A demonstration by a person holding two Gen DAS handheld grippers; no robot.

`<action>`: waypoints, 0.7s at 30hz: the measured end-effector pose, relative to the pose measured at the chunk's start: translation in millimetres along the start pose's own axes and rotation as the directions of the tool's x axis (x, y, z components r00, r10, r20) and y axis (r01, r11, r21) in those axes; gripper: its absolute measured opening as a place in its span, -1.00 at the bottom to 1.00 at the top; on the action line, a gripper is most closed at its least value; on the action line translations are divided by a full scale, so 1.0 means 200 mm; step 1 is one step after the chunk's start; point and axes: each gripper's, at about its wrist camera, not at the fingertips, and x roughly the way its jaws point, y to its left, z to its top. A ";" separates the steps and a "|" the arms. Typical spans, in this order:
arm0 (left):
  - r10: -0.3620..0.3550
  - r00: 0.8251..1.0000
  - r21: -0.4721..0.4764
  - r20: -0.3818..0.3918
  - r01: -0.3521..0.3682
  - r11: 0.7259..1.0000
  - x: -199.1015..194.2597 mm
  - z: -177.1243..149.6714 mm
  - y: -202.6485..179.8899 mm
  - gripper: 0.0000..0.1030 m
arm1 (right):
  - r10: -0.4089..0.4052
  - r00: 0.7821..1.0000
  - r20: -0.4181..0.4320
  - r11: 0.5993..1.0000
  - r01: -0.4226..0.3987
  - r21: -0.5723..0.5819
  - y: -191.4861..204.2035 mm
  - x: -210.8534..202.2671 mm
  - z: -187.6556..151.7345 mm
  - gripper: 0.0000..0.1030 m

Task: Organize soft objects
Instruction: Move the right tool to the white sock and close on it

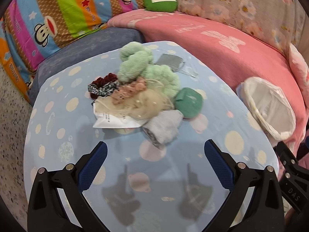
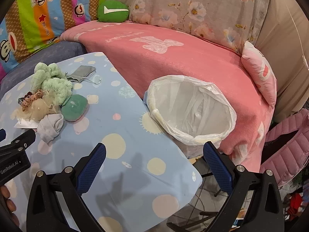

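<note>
A heap of soft things lies mid-table on the blue dotted cloth (image 1: pixel 58 119): fluffy mint socks (image 1: pixel 135 65), a dark red scrunchie (image 1: pixel 105 79), a pink bow scrunchie (image 1: pixel 127 92), a cream tulle scrunchie (image 1: pixel 143 104), a green round pouch (image 1: pixel 189 101), a grey sock (image 1: pixel 164 129) and a grey pouch (image 1: pixel 170 60). My left gripper (image 1: pixel 155 154) hovers open just short of the grey sock, nothing between its fingers. A white lined bin (image 2: pixel 191 108) stands at the table's right edge. My right gripper (image 2: pixel 154 155) is open in front of the bin, holding nothing.
A pink blanket (image 2: pixel 173 61) covers the sofa behind the table, with a green cushion (image 2: pixel 113 10), a striped monkey-print quilt (image 1: pixel 48 19) and a floral cover (image 2: pixel 193 5). A pink padded jacket (image 2: pixel 285 141) lies at the far right. Speckled floor (image 1: pixel 11 116) is at the left.
</note>
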 end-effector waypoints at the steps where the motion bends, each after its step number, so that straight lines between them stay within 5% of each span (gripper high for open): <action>1: -0.014 1.000 -0.016 -0.007 0.014 1.000 0.02 0.01 0.04 0.86 | 0.009 1.000 0.001 1.000 -0.009 -0.001 0.02 0.01 0.01 0.87; 9: -0.009 1.000 -0.104 -0.029 0.006 0.995 0.19 0.06 0.30 0.86 | 0.068 0.998 -0.014 0.998 -0.068 -0.018 0.20 0.10 0.03 0.87; 17: -0.078 0.997 -0.147 -0.025 0.074 0.986 0.28 0.10 0.45 0.83 | 0.145 0.989 -0.037 0.988 -0.147 -0.042 0.43 0.19 0.05 0.87; 21: -0.133 0.991 -0.159 -0.028 0.127 0.979 0.32 0.13 0.49 0.57 | 0.196 0.979 -0.061 0.978 -0.200 -0.066 0.55 0.23 0.04 0.85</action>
